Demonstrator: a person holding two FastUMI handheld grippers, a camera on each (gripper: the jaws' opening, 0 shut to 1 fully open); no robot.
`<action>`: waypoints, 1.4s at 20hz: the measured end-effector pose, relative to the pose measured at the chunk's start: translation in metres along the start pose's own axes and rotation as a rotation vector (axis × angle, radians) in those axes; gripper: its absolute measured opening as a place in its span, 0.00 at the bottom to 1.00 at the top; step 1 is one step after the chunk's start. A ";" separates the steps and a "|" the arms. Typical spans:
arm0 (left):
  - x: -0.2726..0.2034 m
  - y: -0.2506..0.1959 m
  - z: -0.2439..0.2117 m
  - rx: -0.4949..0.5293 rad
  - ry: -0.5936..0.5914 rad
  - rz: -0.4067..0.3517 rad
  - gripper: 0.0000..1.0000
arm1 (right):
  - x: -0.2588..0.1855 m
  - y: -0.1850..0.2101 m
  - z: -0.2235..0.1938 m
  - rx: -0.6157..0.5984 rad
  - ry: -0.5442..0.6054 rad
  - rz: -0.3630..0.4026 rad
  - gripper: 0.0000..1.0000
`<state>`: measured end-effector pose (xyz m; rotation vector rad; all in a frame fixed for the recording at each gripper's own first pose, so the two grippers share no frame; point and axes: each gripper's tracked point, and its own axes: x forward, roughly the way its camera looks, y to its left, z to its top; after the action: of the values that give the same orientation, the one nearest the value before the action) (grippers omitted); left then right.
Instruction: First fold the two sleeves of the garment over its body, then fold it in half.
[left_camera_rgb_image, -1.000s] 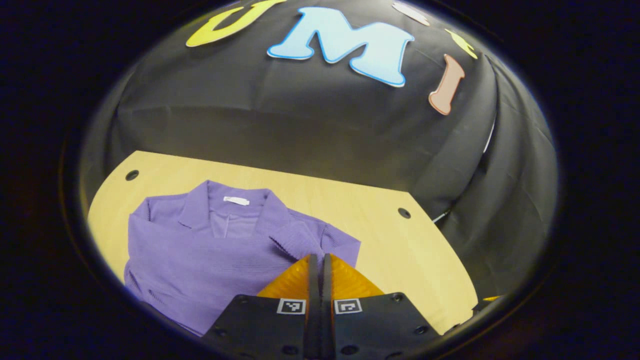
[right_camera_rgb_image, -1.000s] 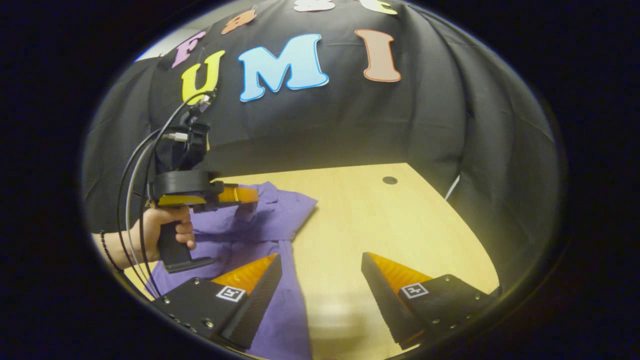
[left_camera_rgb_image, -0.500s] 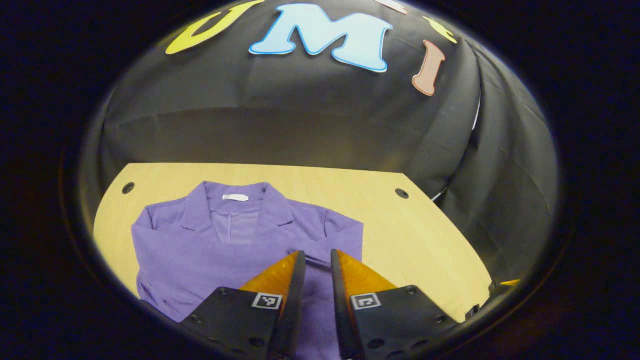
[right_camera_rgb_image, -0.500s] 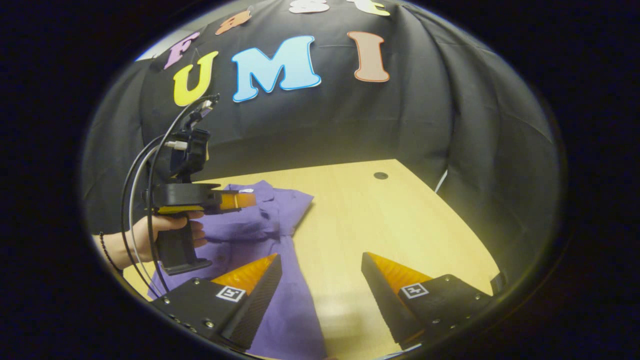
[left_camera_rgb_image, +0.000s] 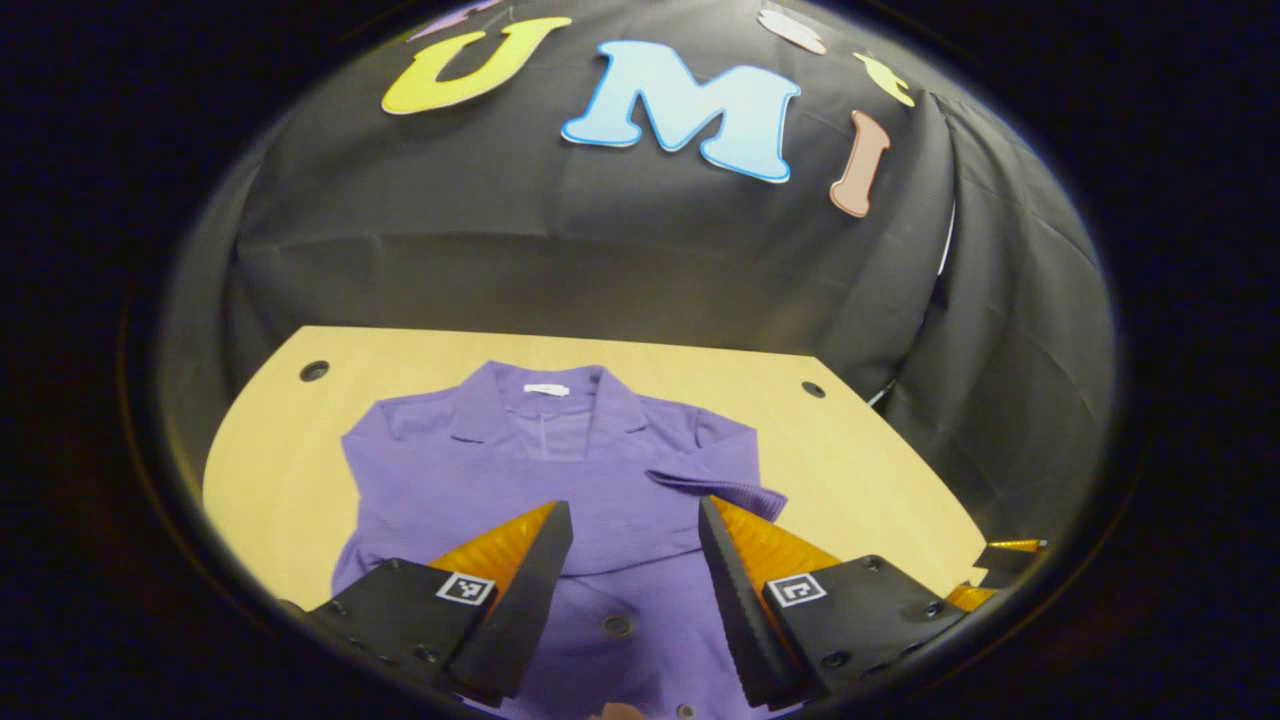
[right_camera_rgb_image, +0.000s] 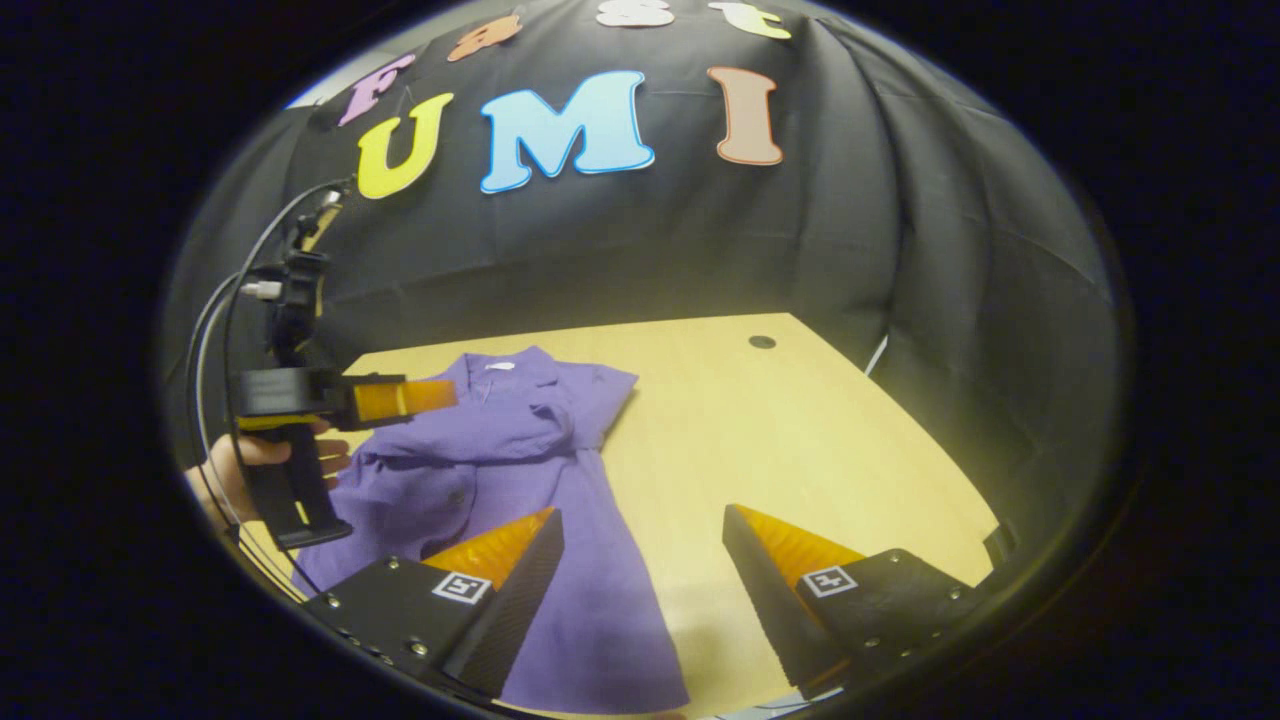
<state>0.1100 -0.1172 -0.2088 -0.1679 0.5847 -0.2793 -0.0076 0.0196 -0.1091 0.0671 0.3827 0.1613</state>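
Two grippers hang above a light wooden tabletop (left_camera_rgb_image: 820, 460) that runs up to the black booth wall. On it lies the purple garment (left_camera_rgb_image: 480, 480), flat, collar toward the far edge of the tabletop and hem toward the near edge, nearer the left edge than the right in the right gripper view (right_camera_rgb_image: 560, 560). One sleeve (left_camera_rgb_image: 715, 480) is folded across the garment's body, its ribbed cuff lying just over the right side of the chest; in the right gripper view it shows as a band (right_camera_rgb_image: 470, 435) across the chest. The left gripper (left_camera_rgb_image: 632, 520) hovers over the garment's middle with its fingers spread apart and nothing between them; a hand (right_camera_rgb_image: 262, 452) grips its handle. The right gripper (right_camera_rgb_image: 643, 525) hangs over the garment's right edge and the bare wood, fingers wide apart, empty. Small dark holes (left_camera_rgb_image: 314, 371) mark the tabletop's far corners.
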 end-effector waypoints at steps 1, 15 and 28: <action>-0.015 0.013 -0.003 0.015 -0.007 0.017 0.86 | -0.001 0.004 -0.007 -0.011 0.008 0.001 0.96; -0.190 0.137 -0.142 0.033 0.118 0.159 0.92 | -0.030 0.021 -0.115 -0.084 0.177 -0.032 0.97; -0.270 0.183 -0.233 -0.045 0.197 0.196 0.93 | -0.033 0.011 -0.173 0.004 0.282 -0.095 0.97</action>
<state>-0.1977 0.1216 -0.3027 -0.1261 0.7975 -0.0923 -0.1043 0.0305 -0.2558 0.0300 0.6667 0.0762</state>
